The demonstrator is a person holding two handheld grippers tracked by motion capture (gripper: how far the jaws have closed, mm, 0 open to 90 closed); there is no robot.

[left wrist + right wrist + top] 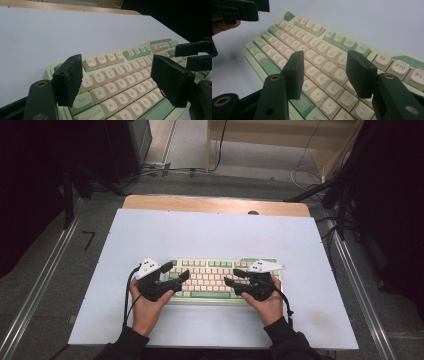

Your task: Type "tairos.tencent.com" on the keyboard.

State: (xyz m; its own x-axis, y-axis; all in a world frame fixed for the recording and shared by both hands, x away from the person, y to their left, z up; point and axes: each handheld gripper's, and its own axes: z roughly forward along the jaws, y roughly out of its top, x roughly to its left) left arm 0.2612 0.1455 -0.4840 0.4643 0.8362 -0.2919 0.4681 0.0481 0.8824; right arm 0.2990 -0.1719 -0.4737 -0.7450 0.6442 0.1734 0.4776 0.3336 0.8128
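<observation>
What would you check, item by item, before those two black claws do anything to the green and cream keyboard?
1. Left gripper open: ok, its jaws stand apart with keys visible between them.
2. Right gripper open: ok, its jaws are spread over the letter keys.
3. Nothing held in either gripper: ok, both gaps are empty.
4. Green and cream keyboard lying flat on the white table sheet: ok, it sits square to the person, one gripper at each end.
5. Grippers apart from each other: ok, a stretch of keys lies between them in the high view.
6. Jaws touching the keys: cannot tell, they look just above them.
</observation>
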